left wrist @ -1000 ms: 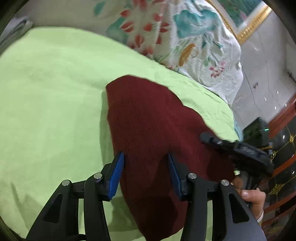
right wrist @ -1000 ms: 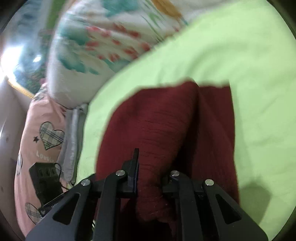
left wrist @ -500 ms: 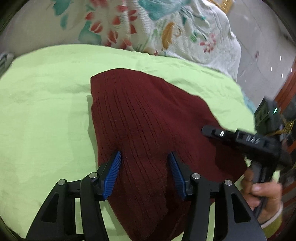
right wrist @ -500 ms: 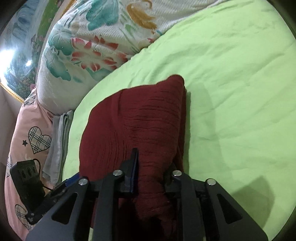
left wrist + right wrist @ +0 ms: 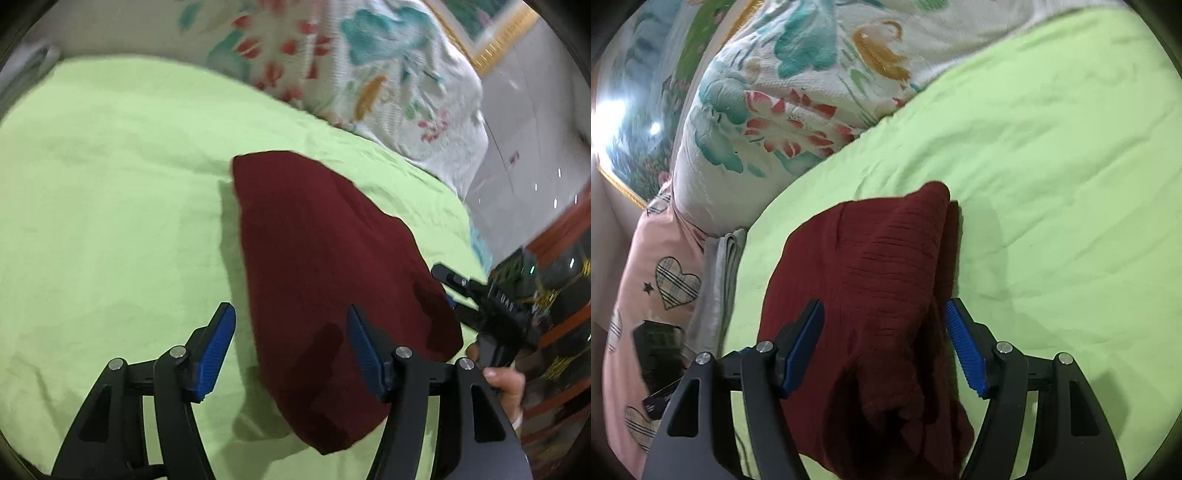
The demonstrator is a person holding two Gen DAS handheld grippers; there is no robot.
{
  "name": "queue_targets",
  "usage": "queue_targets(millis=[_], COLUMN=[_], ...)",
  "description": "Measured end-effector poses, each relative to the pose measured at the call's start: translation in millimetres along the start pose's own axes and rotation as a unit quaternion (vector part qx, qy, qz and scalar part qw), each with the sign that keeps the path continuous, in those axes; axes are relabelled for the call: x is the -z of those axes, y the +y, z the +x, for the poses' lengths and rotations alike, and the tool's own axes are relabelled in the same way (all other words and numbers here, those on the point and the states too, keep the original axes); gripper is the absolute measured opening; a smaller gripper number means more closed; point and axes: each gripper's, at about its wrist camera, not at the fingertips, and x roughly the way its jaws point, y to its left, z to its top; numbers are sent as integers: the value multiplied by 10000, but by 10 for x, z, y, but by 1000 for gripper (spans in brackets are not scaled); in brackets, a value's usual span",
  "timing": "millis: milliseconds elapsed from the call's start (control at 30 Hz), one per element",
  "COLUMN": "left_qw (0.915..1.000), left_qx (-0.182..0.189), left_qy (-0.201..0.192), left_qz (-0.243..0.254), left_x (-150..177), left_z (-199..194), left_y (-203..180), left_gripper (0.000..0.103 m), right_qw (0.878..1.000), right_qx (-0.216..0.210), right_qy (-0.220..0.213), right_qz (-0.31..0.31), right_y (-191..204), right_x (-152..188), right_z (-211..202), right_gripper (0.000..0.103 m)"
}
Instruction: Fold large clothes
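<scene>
A dark red knitted garment (image 5: 317, 258) lies folded on the light green bed sheet (image 5: 110, 206). My left gripper (image 5: 290, 343) is open above its near edge, holding nothing. In the right wrist view the same garment (image 5: 871, 280) lies in layers, and my right gripper (image 5: 884, 341) is open with its jaws wide over the cloth, holding nothing. The right gripper also shows in the left wrist view (image 5: 491, 306) at the garment's right edge, held by a hand.
A floral quilt (image 5: 351, 66) is heaped at the back of the bed. A pink pillow with plaid hearts (image 5: 653, 280) and folded grey cloth (image 5: 718, 280) lie beside the sheet. A tiled floor (image 5: 524, 129) and dark furniture lie beyond the bed's edge.
My right gripper was shut on the red garment and has opened wide, letting it go. The garment has settled on the sheet. My left gripper stayed open and shifted a little.
</scene>
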Motion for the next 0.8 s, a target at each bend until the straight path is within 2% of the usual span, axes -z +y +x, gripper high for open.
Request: queue_targets(millis=[167,233,300,367,433,467,500,533,567,667,800], left_qw=[9970,9949,9923,9883,9853,9851,9856,9862,9874,9909,9927], left_qx=[466,646,770,961,1198,1239,1233,1223,1192,1127,1099], left_qy=[413,536,680,828,848,855,869,860,821,606,397], left_qz=[-467,-567,-687,-851,-870,-828,-766,-709,-644,-413,-295], left_x=[-121,-167,-201,-204,-209,-219,-233,-231,-237,-217,-120], left_z=[279,438,613,789,906,933,961,968,965,831,495], left_y=[202,234,264,283,263,242,207,178,148,58,80], left_gripper=[64,70,81,82,80,74,70,67,62,52,45], right_qw=[9995,9991,9982,9968,9954,9951,9947,9937,9930,9938,9947], right_qx=[27,46,-34,-196,-339,-369,-407,-434,-483,-586,-699], right_qy=[298,401,581,774,898,915,943,1028,1062,905,726], right_qz=[86,98,125,76,72,77,76,96,166,268,226], right_y=[-69,-106,-144,-151,-154,-152,-147,-150,-162,-139,68], right_x=[-25,-34,-49,-59,-77,-87,-91,-77,-59,6,116], right_z=[182,241,326,417,477,493,509,546,568,500,384], right_gripper=[69,69,69,69,68,63,56,43,38,32,30])
